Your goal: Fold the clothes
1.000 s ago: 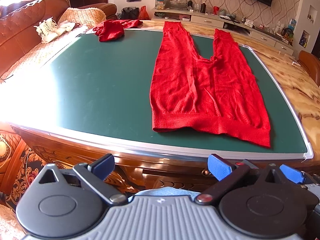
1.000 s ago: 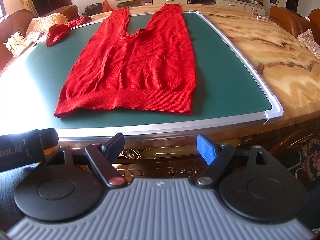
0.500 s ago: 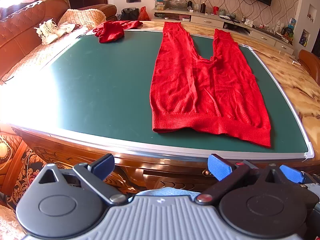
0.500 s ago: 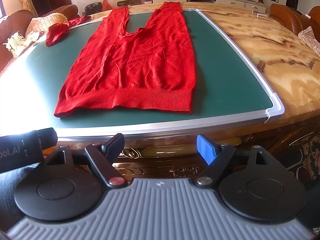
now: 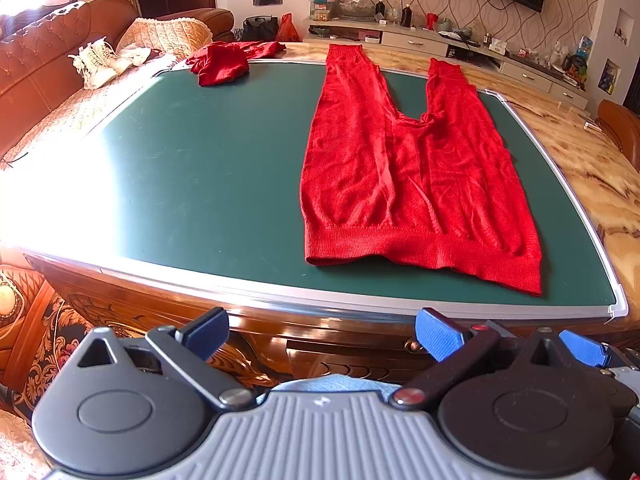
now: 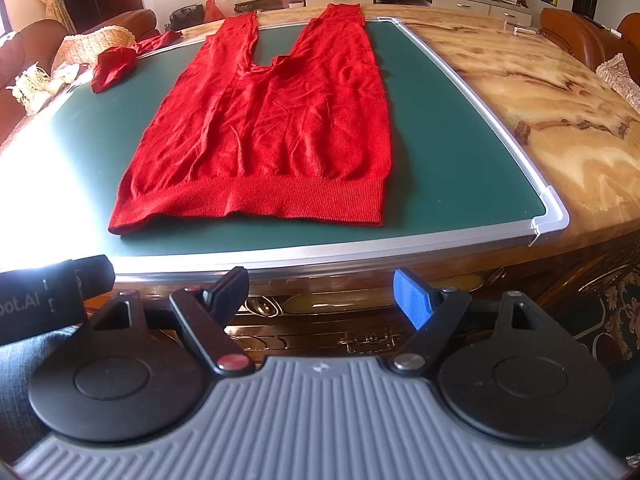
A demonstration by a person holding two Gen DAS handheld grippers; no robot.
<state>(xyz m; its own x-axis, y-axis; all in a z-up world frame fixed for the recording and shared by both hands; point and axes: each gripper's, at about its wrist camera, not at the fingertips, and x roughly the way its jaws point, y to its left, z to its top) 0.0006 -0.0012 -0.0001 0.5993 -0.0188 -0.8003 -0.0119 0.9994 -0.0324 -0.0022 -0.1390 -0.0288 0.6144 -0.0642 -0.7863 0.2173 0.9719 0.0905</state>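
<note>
Red knit trousers (image 5: 408, 176) lie flat on the green mat (image 5: 208, 168), waistband toward me, legs pointing away. They also show in the right wrist view (image 6: 272, 128). My left gripper (image 5: 320, 334) is open and empty, below and in front of the table edge, left of the waistband. My right gripper (image 6: 320, 292) is open and empty, below the table edge, in front of the waistband. A second red garment (image 5: 220, 62) lies crumpled at the mat's far left corner; it also shows in the right wrist view (image 6: 114, 68).
The mat has a silver frame (image 6: 554, 216) and sits on a marble-topped wooden table (image 6: 552, 112). A brown sofa with white shoes (image 5: 98, 62) stands left. A cabinet with clutter (image 5: 404, 32) runs along the back wall. Strong glare covers the mat's near left.
Both grippers have risen slightly and edged toward the table; the trousers sit a little lower in both views. Both jaws stay open. The clothes have not moved.
</note>
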